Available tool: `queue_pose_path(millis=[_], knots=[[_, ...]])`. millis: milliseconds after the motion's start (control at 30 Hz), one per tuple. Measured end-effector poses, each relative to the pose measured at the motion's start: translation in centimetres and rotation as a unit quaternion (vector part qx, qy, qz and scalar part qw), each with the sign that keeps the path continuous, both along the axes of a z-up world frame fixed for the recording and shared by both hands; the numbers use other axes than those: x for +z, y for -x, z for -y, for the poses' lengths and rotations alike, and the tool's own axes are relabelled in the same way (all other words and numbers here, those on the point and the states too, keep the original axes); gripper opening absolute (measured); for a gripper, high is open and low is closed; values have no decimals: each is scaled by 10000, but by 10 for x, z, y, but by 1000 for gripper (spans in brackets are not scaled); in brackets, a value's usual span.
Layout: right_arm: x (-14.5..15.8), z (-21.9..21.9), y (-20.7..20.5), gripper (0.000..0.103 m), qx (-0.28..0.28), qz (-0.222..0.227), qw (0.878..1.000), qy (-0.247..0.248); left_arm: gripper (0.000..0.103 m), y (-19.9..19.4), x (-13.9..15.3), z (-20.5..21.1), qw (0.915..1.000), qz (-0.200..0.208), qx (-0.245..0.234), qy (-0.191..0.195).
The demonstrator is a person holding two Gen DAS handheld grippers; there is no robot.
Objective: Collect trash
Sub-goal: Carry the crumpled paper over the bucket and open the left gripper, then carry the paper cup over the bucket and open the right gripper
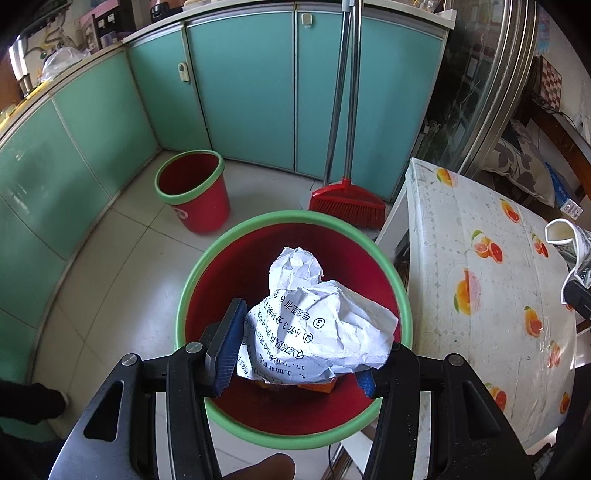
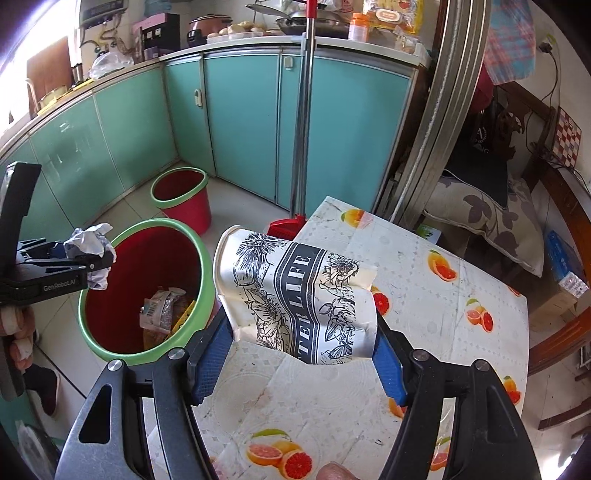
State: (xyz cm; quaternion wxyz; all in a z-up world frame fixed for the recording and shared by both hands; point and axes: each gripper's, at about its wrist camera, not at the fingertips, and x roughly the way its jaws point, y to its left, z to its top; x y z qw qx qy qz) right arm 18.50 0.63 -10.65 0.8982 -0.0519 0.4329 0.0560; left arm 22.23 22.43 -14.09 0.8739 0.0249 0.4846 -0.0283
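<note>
My left gripper (image 1: 295, 350) is shut on a crumpled printed paper ball (image 1: 317, 317) and holds it right above the open mouth of the near red bin with a green rim (image 1: 295, 218). The same paper ball (image 2: 90, 245) and bin (image 2: 199, 266) show at the left of the right wrist view, with wrappers (image 2: 159, 306) lying in the bin. My right gripper (image 2: 299, 343) is shut on a crushed paper cup with black floral print (image 2: 295, 295), held above the table with the fruit-print cloth (image 2: 424, 295), beside the bin.
A second red bin (image 1: 192, 184) stands farther back by the teal cabinets (image 1: 243, 92). A red broom (image 1: 347, 199) leans on the cabinets. The cluttered counter (image 2: 258, 33) runs along the back. A cushion (image 2: 491, 218) lies at the right.
</note>
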Motion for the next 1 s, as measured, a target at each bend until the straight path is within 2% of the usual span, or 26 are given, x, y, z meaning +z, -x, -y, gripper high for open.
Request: queue_pose_path(millis=[133,167,200,267,433,633,1000], knots=[[-4,-13,-4,69,77,-31,10000,17,55,-2,-17,-8,9999,-138,34,25],[-5,-16,-5,69,96,-34,9999,34,65,-3,-21,-9,9999,-171,30,1],[-6,-19,-5,69,114,-45,9999,47,86,-4,-24,-9,9998,-192,41,-35],[-9,-23,-7,69,143,-78,9999,56,103,-4,-27,-10,9999,-121,101,-66],[-17,-31,-10,69,204,-169,9996,27,103,-5,-27,-21,9998,-99,185,-15],[-20,-44,-13,69,334,-182,9993,-34,103,-2,-13,-37,9996,34,286,40],[-26,-97,-24,69,842,-167,9961,-197,103,9,35,-66,9976,442,517,-159]])
